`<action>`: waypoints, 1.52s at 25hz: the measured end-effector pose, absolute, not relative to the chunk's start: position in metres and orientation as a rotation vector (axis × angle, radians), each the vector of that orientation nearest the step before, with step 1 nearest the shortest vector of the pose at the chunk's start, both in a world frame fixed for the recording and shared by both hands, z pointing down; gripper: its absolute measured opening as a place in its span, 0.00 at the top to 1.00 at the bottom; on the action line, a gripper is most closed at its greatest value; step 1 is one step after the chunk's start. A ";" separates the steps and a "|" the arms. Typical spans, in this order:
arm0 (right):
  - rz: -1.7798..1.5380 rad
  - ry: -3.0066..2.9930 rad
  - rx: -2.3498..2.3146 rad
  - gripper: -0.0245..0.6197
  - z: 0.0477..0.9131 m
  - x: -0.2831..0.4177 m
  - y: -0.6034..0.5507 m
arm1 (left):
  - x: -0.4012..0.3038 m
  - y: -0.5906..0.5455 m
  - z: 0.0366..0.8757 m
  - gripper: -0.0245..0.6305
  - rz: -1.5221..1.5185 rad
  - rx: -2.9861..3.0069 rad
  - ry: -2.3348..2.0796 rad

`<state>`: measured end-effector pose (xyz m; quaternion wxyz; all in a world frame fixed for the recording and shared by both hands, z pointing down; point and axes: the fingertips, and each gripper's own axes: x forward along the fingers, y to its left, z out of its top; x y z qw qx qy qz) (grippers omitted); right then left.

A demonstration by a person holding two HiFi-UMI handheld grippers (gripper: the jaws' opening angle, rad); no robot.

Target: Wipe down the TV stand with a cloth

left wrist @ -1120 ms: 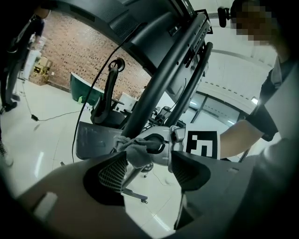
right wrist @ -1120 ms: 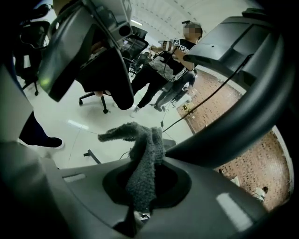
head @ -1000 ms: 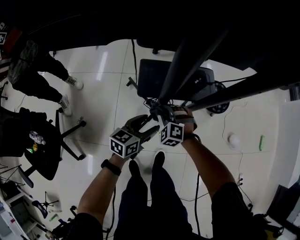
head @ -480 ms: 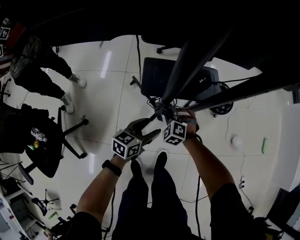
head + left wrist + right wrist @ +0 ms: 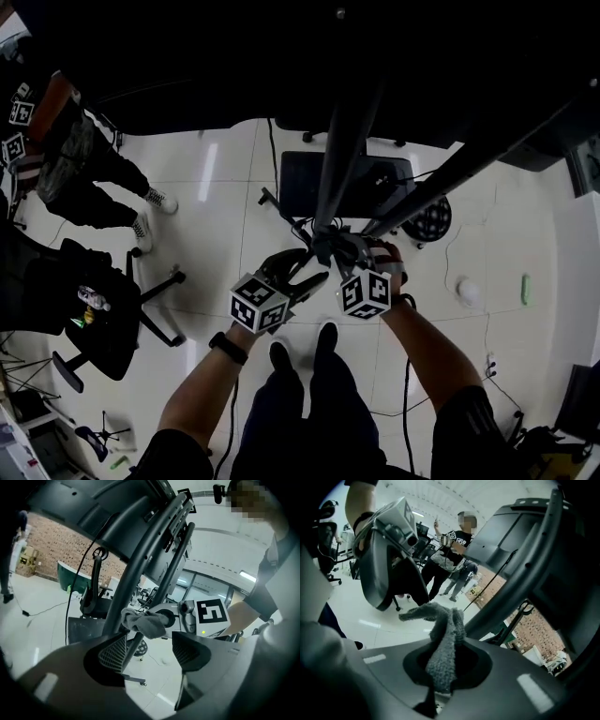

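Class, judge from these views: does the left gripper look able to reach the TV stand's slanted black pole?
Probably yes: the left gripper is open and the pole stands just ahead of its jaws, nothing between.

Grippers: two, left gripper (image 5: 302, 267) and right gripper (image 5: 339, 251)
Cloth (image 5: 443, 639): one
TV stand posts (image 5: 342, 141) (image 5: 459, 169): two, both dark and slanted
Office chair (image 5: 94, 314): one
Bystander (image 5: 89, 169): one in the head view
Shoes (image 5: 279, 354) (image 5: 326, 333) below the grippers: two
Wristband (image 5: 227, 347): one
Green object (image 5: 524, 287) on the floor: one
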<state>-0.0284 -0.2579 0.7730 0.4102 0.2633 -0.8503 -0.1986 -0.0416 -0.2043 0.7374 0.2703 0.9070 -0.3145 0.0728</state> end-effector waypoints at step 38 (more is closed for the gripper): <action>-1.187 -2.037 1.087 0.92 0.233 0.120 -0.271 | 0.081 -0.206 0.337 0.46 -0.090 2.968 -0.859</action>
